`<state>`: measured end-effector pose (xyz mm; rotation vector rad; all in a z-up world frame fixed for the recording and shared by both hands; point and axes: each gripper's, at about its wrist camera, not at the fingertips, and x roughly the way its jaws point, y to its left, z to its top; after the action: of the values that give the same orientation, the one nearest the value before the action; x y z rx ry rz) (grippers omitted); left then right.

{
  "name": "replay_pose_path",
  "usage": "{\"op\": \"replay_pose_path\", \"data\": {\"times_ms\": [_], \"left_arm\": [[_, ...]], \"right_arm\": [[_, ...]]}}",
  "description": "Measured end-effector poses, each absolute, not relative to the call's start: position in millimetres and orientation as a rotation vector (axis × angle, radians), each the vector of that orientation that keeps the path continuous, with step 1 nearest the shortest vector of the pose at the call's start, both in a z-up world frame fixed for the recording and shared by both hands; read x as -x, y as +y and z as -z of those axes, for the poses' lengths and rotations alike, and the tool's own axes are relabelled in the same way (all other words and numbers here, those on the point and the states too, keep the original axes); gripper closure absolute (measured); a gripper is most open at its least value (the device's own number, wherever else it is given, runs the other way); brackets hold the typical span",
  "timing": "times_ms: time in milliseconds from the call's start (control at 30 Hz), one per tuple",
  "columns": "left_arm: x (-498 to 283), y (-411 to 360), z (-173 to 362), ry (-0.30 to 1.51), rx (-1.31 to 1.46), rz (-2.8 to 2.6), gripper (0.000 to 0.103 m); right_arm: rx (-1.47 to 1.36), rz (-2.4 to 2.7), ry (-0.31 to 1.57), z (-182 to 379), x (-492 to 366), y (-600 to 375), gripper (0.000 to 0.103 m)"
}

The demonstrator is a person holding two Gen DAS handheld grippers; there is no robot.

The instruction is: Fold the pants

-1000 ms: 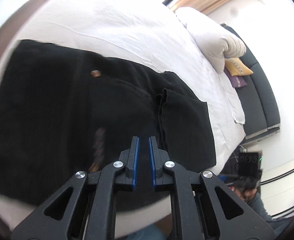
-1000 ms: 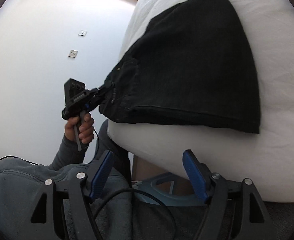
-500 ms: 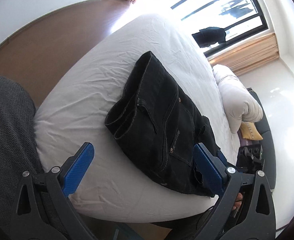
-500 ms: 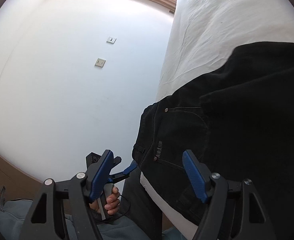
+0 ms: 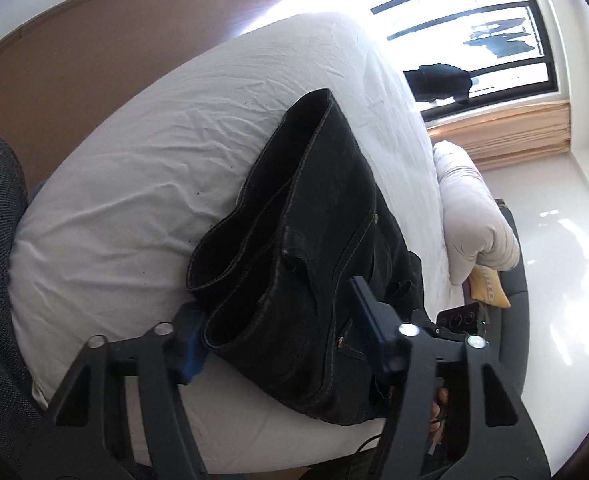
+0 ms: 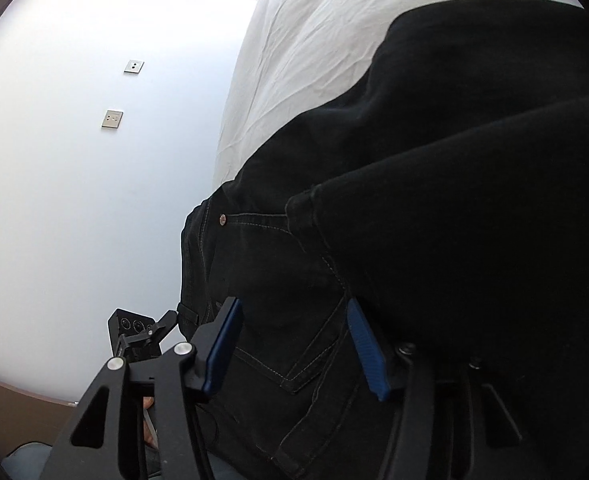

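Black jeans (image 5: 326, 240) lie folded in layers on the white bed (image 5: 134, 200), near its front edge. My left gripper (image 5: 278, 332) is open, its blue fingers on either side of the near end of the folded stack. In the right wrist view the jeans (image 6: 434, 220) fill most of the frame, back pocket stitching showing. My right gripper (image 6: 294, 344) is open, its fingers straddling the pocket area of the jeans. The other gripper shows at the left edge of the jeans in the right wrist view (image 6: 142, 336).
A white duvet roll (image 5: 470, 216) and a yellow cushion (image 5: 490, 286) sit at the far end of the bed. A window (image 5: 474, 32) is behind. A white wall with two switch plates (image 6: 112, 119) lies left of the bed. Brown floor (image 5: 74, 60) surrounds it.
Both grippers have moved in close to the jeans and narrowed; the left fingers now flank the stack's near end, and the right fingers now flank the pocket area.
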<state>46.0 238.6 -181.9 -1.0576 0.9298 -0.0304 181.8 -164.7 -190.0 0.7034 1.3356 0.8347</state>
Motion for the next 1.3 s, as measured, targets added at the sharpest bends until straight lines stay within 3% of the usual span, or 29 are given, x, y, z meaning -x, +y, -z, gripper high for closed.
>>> {"op": "replay_pose_path", "data": {"times_ms": [100, 300, 533, 833, 900, 967, 1133, 1300], "left_arm": [[-53.2, 238.0, 192.7, 0.926, 1.097, 0.019, 0.070], [-51.0, 247.3, 198.6, 0.893, 1.161, 0.015, 0.081], [-53.3, 226.3, 166.8, 0.844, 1.018, 0.022, 0.085], [-82.8, 134.0, 68.0, 0.735, 0.627, 0.177, 0.091], [-91.1, 93.3, 52.9, 0.732, 0.505, 0.229, 0.091], [-98.6, 44.0, 49.2, 0.754, 0.351, 0.275, 0.091], [-105.6, -48.6, 77.0, 0.836, 0.079, 0.351, 0.091], [-104.6, -91.2, 88.6, 0.850, -0.068, 0.372, 0.091]], "right_arm": [[-0.712, -0.839, 1.337, 190.7, -180.8, -166.0, 0.044], [-0.728, -0.841, 1.340, 187.9, -186.0, -161.7, 0.044], [-0.715, -0.823, 1.344, 187.8, -188.1, -164.6, 0.044], [-0.733, -0.799, 1.343, 178.3, -190.6, -160.9, 0.043], [-0.760, -0.811, 1.271, 152.6, -194.2, -176.9, 0.039], [-0.729, -0.823, 1.221, 121.4, -197.5, -191.5, 0.025], [-0.576, -0.925, 1.166, 60.3, -190.3, -207.1, 0.003], [-0.429, -0.917, 1.189, 52.5, -177.4, -203.0, 0.002]]}}
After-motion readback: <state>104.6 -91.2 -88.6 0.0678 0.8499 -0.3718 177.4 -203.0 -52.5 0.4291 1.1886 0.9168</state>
